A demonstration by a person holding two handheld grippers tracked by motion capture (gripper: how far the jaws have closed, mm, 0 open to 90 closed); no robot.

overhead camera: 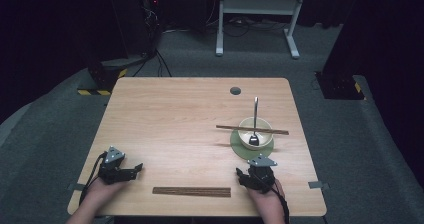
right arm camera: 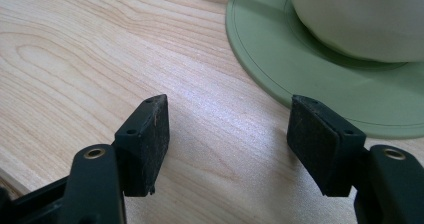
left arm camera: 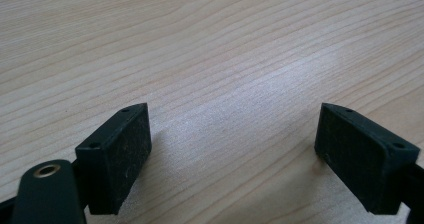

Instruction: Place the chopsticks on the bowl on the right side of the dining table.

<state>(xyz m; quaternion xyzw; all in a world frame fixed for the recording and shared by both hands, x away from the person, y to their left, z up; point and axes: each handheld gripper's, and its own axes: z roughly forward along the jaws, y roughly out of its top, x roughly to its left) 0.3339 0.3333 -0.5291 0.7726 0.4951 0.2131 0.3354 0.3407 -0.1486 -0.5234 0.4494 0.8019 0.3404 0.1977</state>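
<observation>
A cream bowl (overhead camera: 255, 132) stands on a green saucer (overhead camera: 239, 148) at the table's right; in the right gripper view the saucer (right arm camera: 300, 59) and the bowl (right arm camera: 360, 19) are close ahead. A dark stick (overhead camera: 252, 129) lies across the bowl's rim and a black-headed utensil (overhead camera: 255, 121) leans in it. My right gripper (overhead camera: 241, 176) rests just in front of the saucer, open (right arm camera: 227, 139), nothing between its pads. At the front left my left gripper (overhead camera: 137, 169) lies on the wood, open (left arm camera: 232, 156) and empty.
A dark wooden strip (overhead camera: 191, 191) lies near the front edge between the two hands. A round cable hole (overhead camera: 235, 90) sits at the table's (overhead camera: 175, 114) far side. Beyond it stand a white frame (overhead camera: 257, 14) and dark equipment.
</observation>
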